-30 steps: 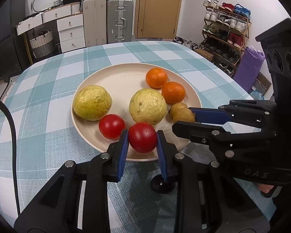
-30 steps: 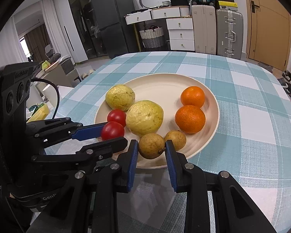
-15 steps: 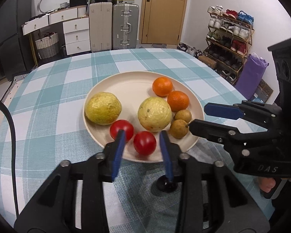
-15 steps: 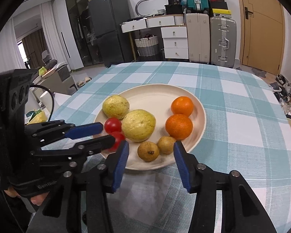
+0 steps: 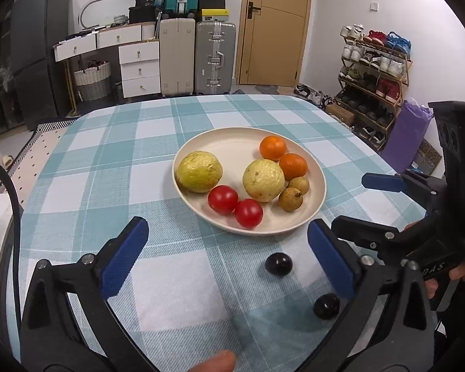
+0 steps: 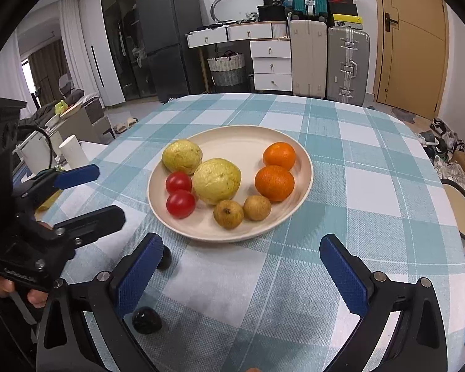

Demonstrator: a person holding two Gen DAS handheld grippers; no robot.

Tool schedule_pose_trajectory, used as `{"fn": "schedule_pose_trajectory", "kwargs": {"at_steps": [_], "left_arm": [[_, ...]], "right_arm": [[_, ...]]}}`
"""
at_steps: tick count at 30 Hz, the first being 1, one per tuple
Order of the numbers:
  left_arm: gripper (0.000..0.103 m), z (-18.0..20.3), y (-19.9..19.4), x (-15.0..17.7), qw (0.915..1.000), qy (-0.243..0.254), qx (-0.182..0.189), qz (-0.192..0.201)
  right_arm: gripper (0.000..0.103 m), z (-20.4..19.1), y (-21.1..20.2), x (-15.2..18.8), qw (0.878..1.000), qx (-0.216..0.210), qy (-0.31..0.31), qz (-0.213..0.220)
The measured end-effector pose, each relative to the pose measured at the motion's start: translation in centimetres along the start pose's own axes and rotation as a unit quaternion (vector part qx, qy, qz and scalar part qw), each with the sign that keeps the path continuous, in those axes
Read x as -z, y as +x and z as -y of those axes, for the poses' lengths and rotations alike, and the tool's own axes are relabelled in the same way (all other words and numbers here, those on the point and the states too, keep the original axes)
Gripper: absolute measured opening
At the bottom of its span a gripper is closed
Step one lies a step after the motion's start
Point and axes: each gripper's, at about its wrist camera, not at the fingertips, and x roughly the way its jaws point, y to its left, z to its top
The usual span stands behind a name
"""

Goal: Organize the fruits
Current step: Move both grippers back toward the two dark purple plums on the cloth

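Note:
A cream plate [image 5: 229, 142] [image 6: 241, 138] on the checked tablecloth holds two yellow guavas [image 5: 199, 171], two oranges [image 5: 272, 148], two red tomatoes [image 5: 248, 212] [image 6: 180, 203] and two small brown fruits [image 5: 290, 199] [image 6: 228, 214]. Two dark plums [image 5: 278, 264] [image 5: 325, 306] lie on the cloth in front of the plate; one also shows in the right wrist view [image 6: 146, 320]. My left gripper [image 5: 229, 255] is open and empty, near the plums. My right gripper [image 6: 240, 271] is open and empty, in front of the plate.
The round table's edge curves behind the plate [image 5: 232, 97]. A white cup [image 6: 73, 152] stands off the table's left side. A shoe rack [image 5: 372, 71], suitcases [image 5: 214, 59] and drawers stand against the walls.
Both grippers let go of their fruit, opened wide and drew back from the plate. The tomato and the brown fruit now rest on the plate. The dark plums came into view.

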Motion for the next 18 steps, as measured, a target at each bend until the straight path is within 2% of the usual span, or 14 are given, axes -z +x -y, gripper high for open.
{"fn": "schedule_pose_trajectory", "kwargs": {"at_steps": [10, 18], "left_arm": [[0.102, -0.1, -1.9, 1.5, 0.9999, 0.008, -0.012, -0.003], [0.102, 0.0, -1.9, 2.9, 0.9995, 0.015, -0.022, -0.016]], "right_arm": [[0.103, -0.8, -0.3, 1.2, 1.000, 0.001, 0.005, -0.013], [0.103, -1.9, -0.2, 2.8, 0.999, -0.026, -0.010, -0.046]]}}
